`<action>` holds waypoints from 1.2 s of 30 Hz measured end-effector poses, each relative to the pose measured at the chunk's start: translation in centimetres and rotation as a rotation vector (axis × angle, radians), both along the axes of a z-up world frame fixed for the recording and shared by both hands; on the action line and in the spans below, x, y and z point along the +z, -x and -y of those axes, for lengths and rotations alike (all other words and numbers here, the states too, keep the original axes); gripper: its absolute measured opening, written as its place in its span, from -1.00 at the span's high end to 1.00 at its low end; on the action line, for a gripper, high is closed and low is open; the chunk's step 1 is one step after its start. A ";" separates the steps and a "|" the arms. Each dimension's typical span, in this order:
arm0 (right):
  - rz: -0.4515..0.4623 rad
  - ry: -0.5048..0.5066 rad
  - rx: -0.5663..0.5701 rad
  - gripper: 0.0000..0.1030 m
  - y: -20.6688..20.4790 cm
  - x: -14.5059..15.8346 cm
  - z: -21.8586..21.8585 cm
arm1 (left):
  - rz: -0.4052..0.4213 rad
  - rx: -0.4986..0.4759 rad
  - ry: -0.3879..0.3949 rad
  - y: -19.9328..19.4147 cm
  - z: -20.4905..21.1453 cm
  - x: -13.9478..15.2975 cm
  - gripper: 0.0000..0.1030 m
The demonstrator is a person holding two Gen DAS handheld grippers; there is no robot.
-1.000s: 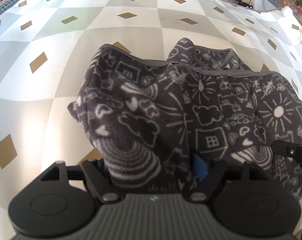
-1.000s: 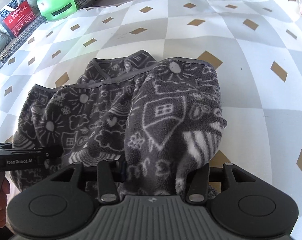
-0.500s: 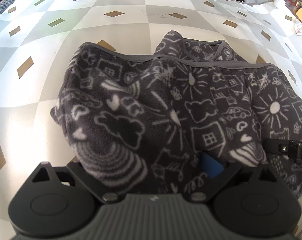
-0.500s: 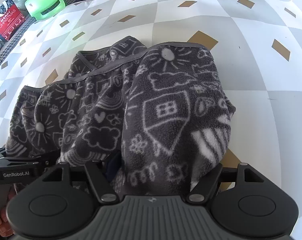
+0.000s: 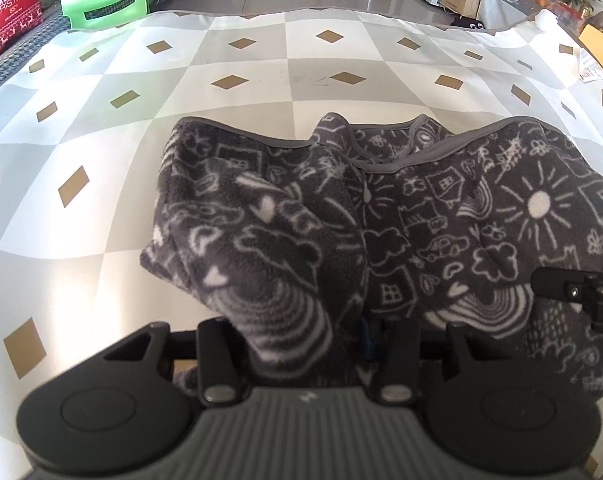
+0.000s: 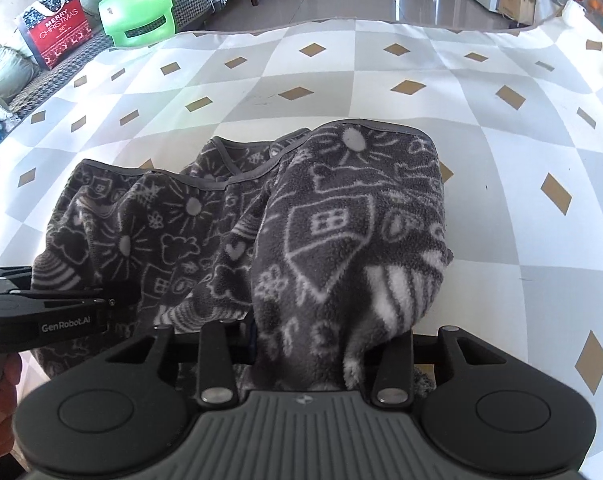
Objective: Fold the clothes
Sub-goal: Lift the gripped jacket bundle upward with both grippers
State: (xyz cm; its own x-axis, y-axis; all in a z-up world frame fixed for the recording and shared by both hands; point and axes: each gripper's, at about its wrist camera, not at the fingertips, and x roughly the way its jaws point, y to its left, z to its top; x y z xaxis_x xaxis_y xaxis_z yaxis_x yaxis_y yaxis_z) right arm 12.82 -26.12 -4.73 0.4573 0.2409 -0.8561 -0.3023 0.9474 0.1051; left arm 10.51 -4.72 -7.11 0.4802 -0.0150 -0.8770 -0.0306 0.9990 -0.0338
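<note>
Two claws closing with one grey patterned fleece garment (image 5: 401, 208) bunched between their fingers: left claw (image 5: 307, 344), right claw (image 6: 313, 344), above one checkered bench (image 5: 229, 128)

Left wrist view: rides its own gripper, tilted steeply down and forward, close over the gray printed fleece (image 5: 381, 216) on the checkered mat (image 5: 241, 80). Right wrist view: same steep downward tilt, equally close, set just to the right. Both share the fleece, mat, green chair (image 6: 139, 10), and red Christmas bag (image 5: 11, 4).
</note>
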 end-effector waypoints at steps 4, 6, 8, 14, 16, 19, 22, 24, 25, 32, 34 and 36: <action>0.026 0.008 -0.003 0.22 0.5 0.8 0.0 | 0.053 -0.016 -0.063 0.8 0.6 1.5 0.20; 0.044 0.006 -0.006 0.22 0.9 1.4 0.0 | 0.073 -0.014 -0.078 1.3 0.8 2.4 0.20; 0.059 0.006 -0.009 0.22 1.1 1.9 0.0 | 0.093 -0.014 -0.096 1.8 1.0 3.2 0.20; 0.101 0.012 -0.007 0.22 1.6 2.9 -0.5 | 0.132 -0.011 -0.136 2.6 1.3 4.8 0.20; 0.106 0.010 -0.008 0.22 1.6 3.2 -0.6 | 0.134 -0.005 -0.139 2.6 1.3 5.1 0.20; 0.110 0.007 -0.010 0.22 1.7 3.5 -0.7 | 0.136 0.008 -0.139 2.7 1.4 5.3 0.20; 0.125 0.017 -0.003 0.22 1.9 3.9 -1.0 | 0.142 0.009 -0.143 2.8 1.4 5.7 0.20; 0.135 0.021 0.002 0.22 2.0 4.1 -1.1 | 0.145 0.012 -0.143 2.8 1.5 5.8 0.20; 0.136 0.019 0.001 0.22 2.0 4.2 -1.2 | 0.145 0.014 -0.143 2.7 1.5 5.9 0.20; 0.137 0.017 -0.005 0.22 2.1 4.5 -1.1 | 0.151 0.016 -0.147 2.9 1.6 6.1 0.20; 0.139 0.017 -0.005 0.22 2.2 4.6 -1.0 | 0.155 0.018 -0.147 2.8 1.6 6.3 0.20; 0.141 0.015 -0.005 0.22 2.2 4.7 -1.0 | 0.161 0.019 -0.149 2.9 1.7 6.4 0.20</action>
State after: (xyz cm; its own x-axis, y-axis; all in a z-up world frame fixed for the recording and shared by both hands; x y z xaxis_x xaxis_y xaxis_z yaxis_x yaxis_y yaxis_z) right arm 10.58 -25.16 -0.04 0.5747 0.2258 -0.7866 -0.3079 0.9502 0.0478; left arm 7.63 -6.41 -0.66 0.6130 0.1193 -0.7810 -0.0553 0.9926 0.1082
